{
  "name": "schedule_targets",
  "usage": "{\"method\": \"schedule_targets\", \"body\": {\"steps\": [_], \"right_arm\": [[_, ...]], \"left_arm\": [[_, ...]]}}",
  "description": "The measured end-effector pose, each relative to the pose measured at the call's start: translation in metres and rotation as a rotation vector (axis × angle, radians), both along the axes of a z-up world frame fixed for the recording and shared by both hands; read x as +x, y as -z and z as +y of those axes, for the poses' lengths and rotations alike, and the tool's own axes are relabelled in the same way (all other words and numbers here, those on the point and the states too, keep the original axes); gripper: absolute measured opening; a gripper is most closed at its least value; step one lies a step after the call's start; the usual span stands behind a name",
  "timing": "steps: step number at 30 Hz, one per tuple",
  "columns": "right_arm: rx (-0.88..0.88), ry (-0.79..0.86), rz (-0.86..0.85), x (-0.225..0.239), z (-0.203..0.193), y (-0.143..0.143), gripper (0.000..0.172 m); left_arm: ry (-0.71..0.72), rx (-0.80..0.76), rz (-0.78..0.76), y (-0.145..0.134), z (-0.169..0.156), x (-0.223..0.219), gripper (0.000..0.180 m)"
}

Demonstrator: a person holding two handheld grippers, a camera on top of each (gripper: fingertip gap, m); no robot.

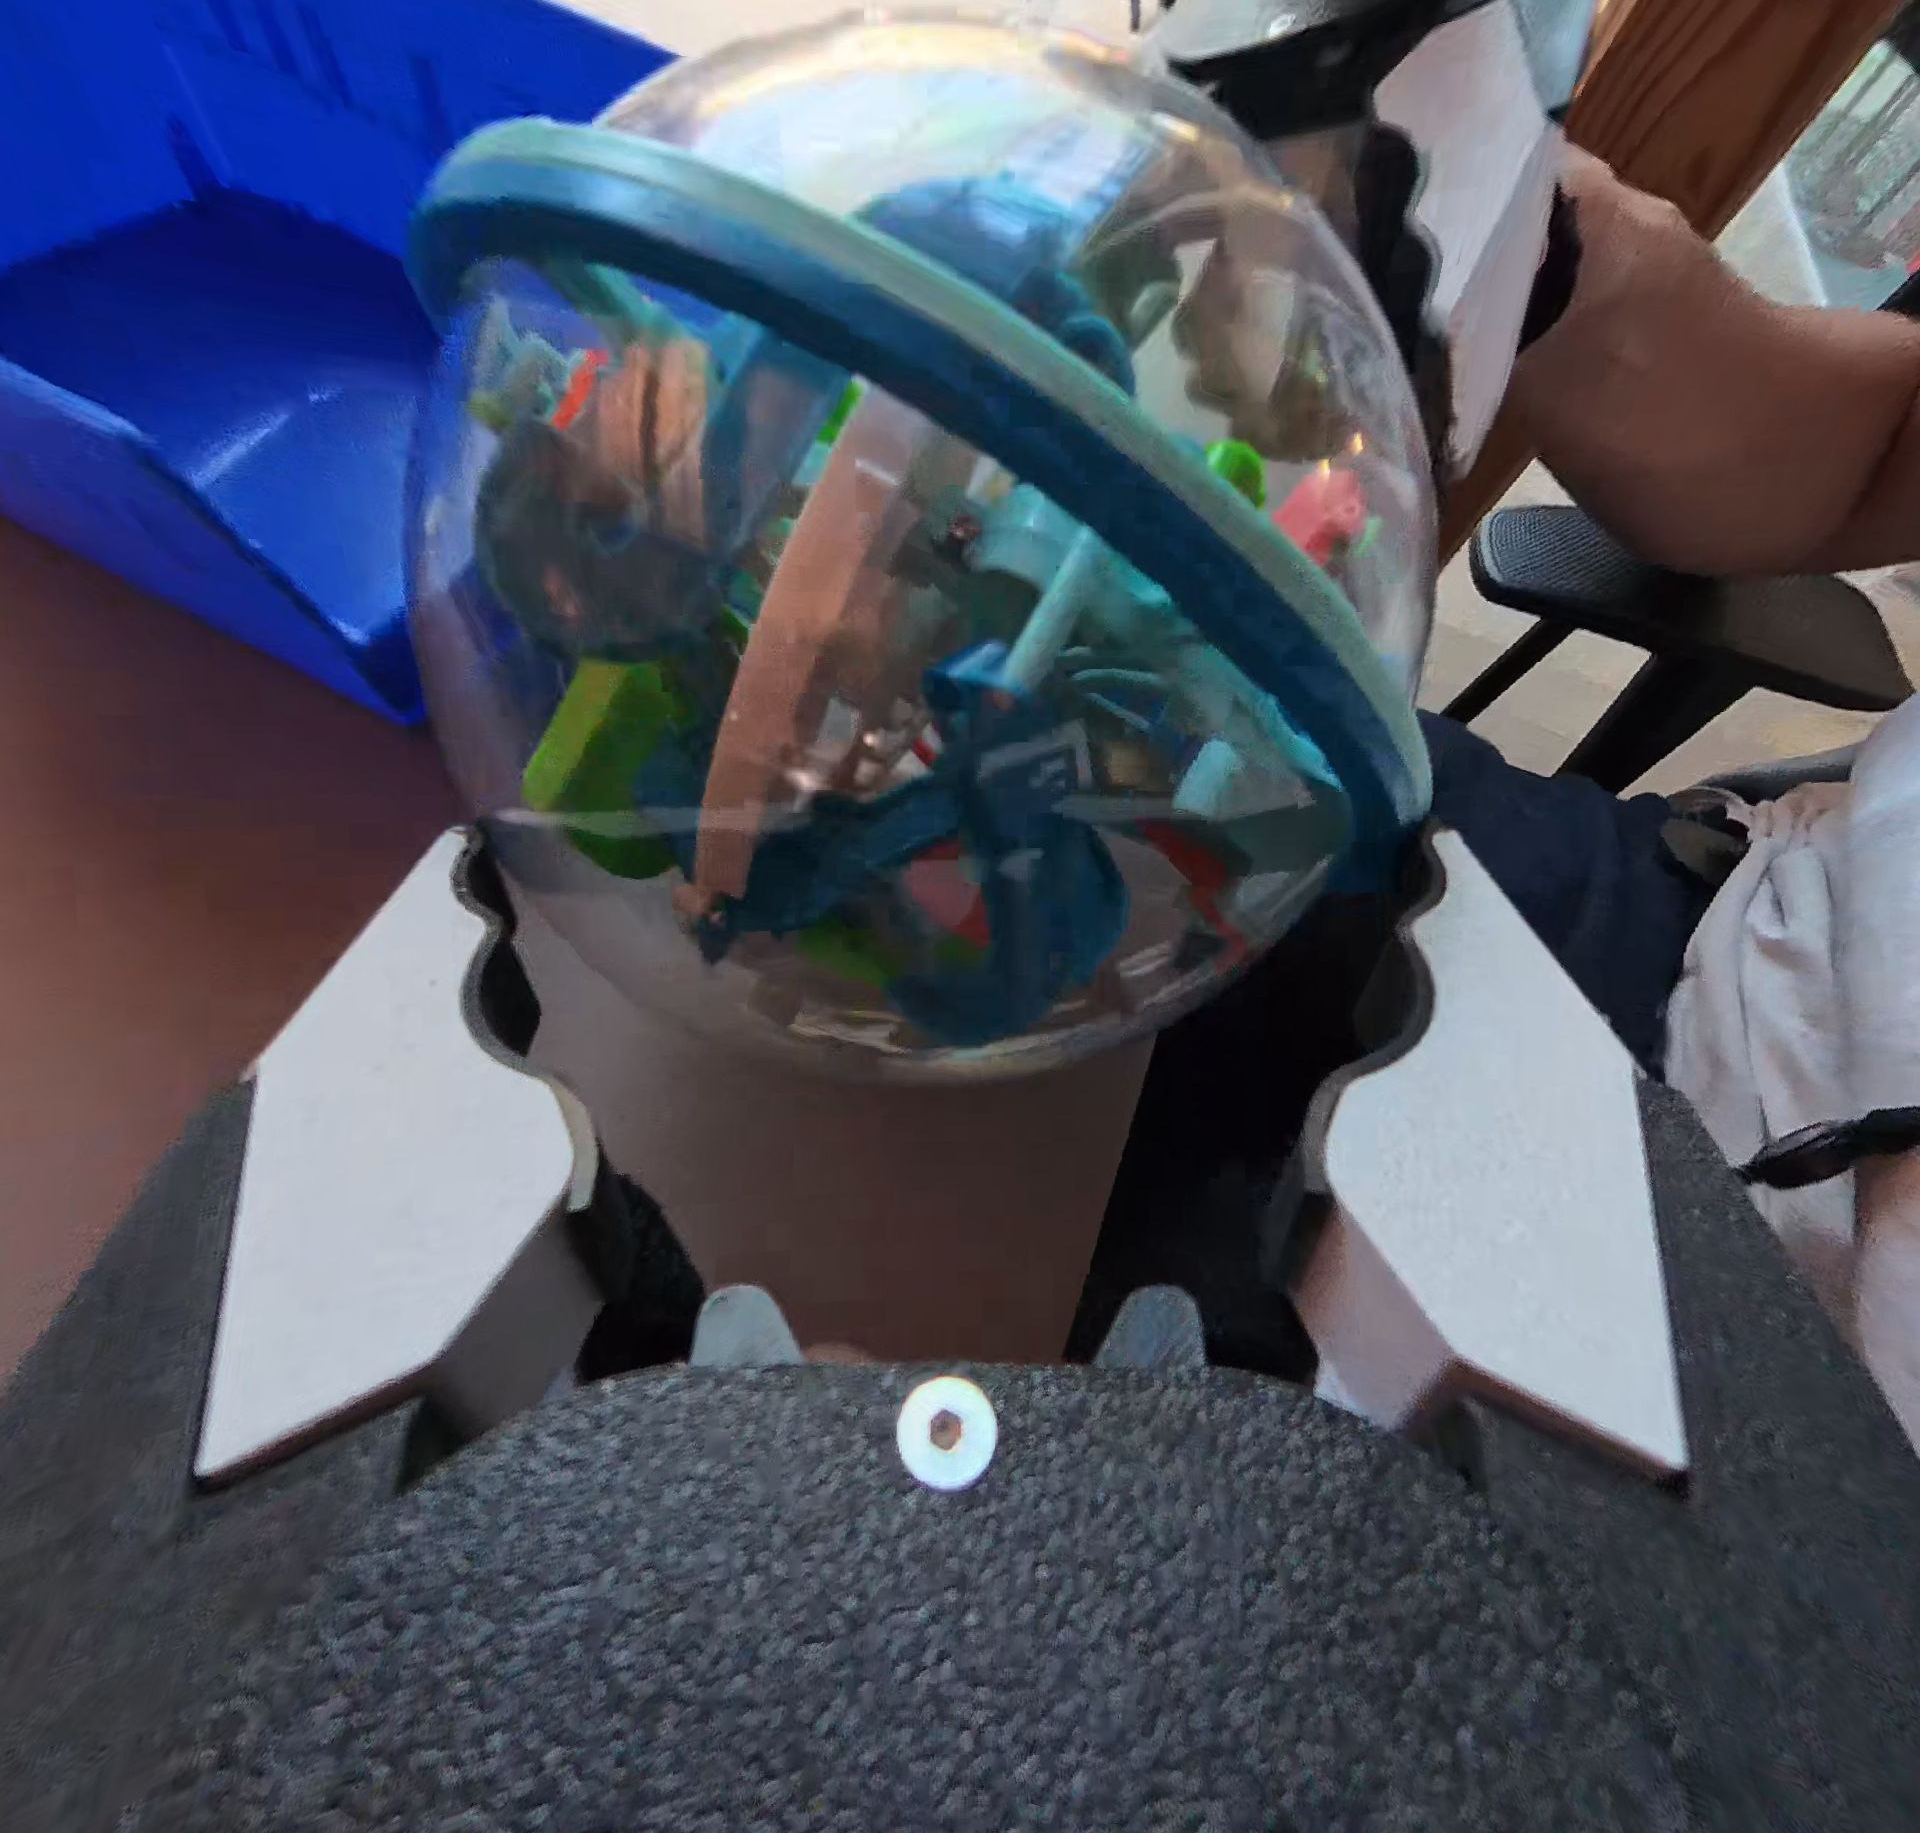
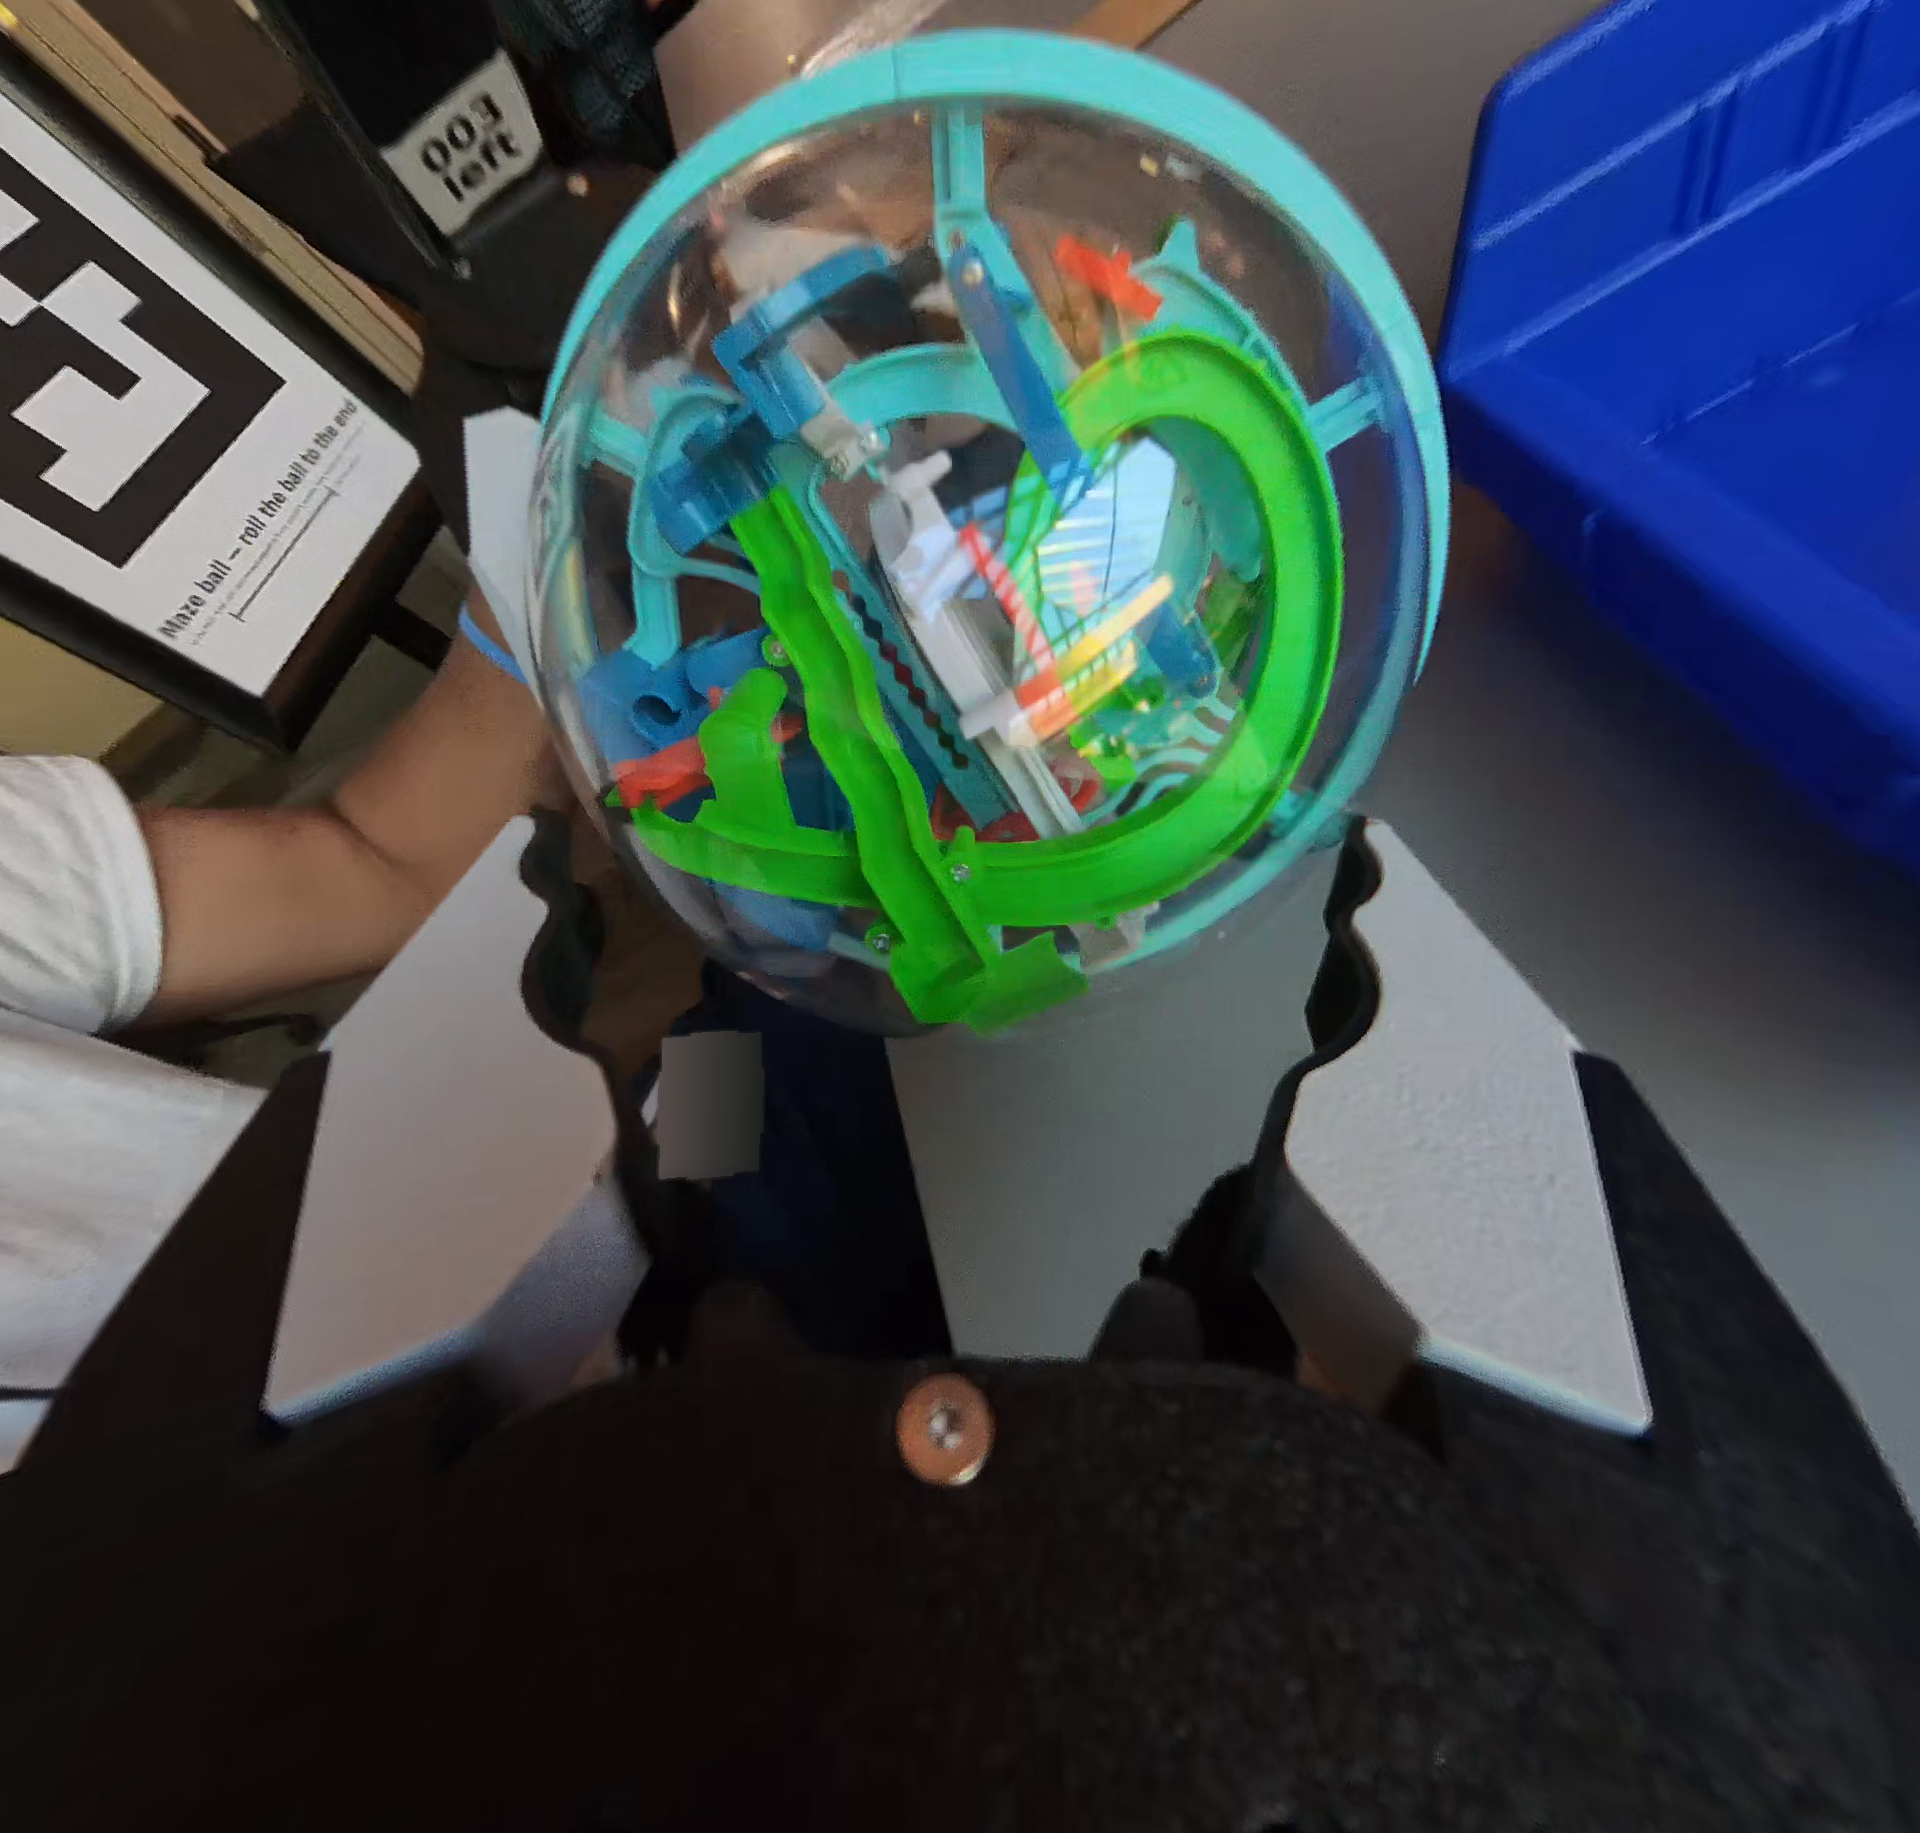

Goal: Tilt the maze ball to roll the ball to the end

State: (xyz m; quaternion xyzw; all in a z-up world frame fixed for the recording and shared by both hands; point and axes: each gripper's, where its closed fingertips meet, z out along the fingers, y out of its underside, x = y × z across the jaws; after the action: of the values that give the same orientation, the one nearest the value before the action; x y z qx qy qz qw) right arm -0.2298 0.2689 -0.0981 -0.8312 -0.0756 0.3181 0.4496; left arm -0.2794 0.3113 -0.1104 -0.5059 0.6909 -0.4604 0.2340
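Note:
The maze ball [image 1: 914,536] is a clear sphere with a teal ring and green, blue and red tracks inside. It hangs above the table, held between both grippers. My left gripper [image 1: 935,838] is shut on its lower part, with both fingertips pressed against the shell. My right gripper [image 2: 945,827] is shut on the same maze ball [image 2: 977,536] from the opposite side, its fingertips touching the shell and the ring. The right gripper's finger [image 1: 1475,225] shows behind the ball in the left wrist view. The left gripper's finger [image 2: 499,495] shows in the right wrist view. I cannot make out the small ball inside.
A blue plastic bin [image 1: 187,308] stands on the table [image 1: 156,848] beside the ball; it also shows in the right wrist view [image 2: 1704,381]. A person's arm [image 1: 1714,412] and an office chair [image 1: 1662,620] are at the table's edge. A black-and-white placard [image 2: 156,453] stands nearby.

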Motion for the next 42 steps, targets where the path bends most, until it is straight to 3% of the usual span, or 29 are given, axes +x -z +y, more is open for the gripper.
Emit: {"method": "schedule_targets", "body": {"steps": [2,7,12,15,18,24,28,30,32,34,39,42], "right_arm": [[0.114,0.024,-0.085,0.003,0.006,-0.008,0.133],[0.233,-0.009,-0.137,0.0,0.011,-0.01,0.136],[0.203,-0.031,0.14,0.002,0.009,-0.014,0.145],[0.183,-0.033,0.135,-0.003,0.007,-0.018,0.147],[0.147,-0.008,0.07,0.006,-0.003,-0.025,0.147],[0.067,0.106,0.152,0.036,-0.045,-0.043,0.154],[0.017,0.234,-0.003,0.056,-0.062,-0.036,0.155],[0.0,0.202,-0.006,0.061,-0.069,-0.034,0.155],[0.032,0.118,0.039,0.065,-0.072,-0.034,0.155],[0.103,0.047,0.107,0.07,-0.075,-0.035,0.155],[0.214,-0.056,0.294,0.089,-0.079,-0.031,0.154],[0.204,-0.109,0.312,0.089,-0.079,-0.011,0.153]], "left_arm": [[-0.029,0.0,0.016,0.008,0.0,-0.005,0.158],[-0.084,-0.007,0.016,0.01,0.007,-0.018,0.151],[-0.116,-0.109,-0.046,-0.004,0.013,-0.016,0.148],[-0.13,-0.106,-0.115,-0.02,0.002,-0.005,0.145],[-0.159,0.04,-0.15,-0.031,-0.024,0.008,0.143],[-0.208,0.445,-0.144,-0.022,-0.089,0.036,0.144],[-0.26,0.586,-0.207,-0.025,-0.124,0.062,0.146],[-0.271,0.61,-0.235,-0.025,-0.131,0.069,0.153],[-0.234,0.548,-0.301,-0.033,-0.14,0.065,0.146],[-0.153,0.36,-0.317,-0.039,-0.145,0.052,0.14],[-0.04,-0.099,-0.196,-0.017,-0.112,0.045,0.156],[0.014,-0.193,-0.153,-0.006,-0.111,0.068,0.156]]}}
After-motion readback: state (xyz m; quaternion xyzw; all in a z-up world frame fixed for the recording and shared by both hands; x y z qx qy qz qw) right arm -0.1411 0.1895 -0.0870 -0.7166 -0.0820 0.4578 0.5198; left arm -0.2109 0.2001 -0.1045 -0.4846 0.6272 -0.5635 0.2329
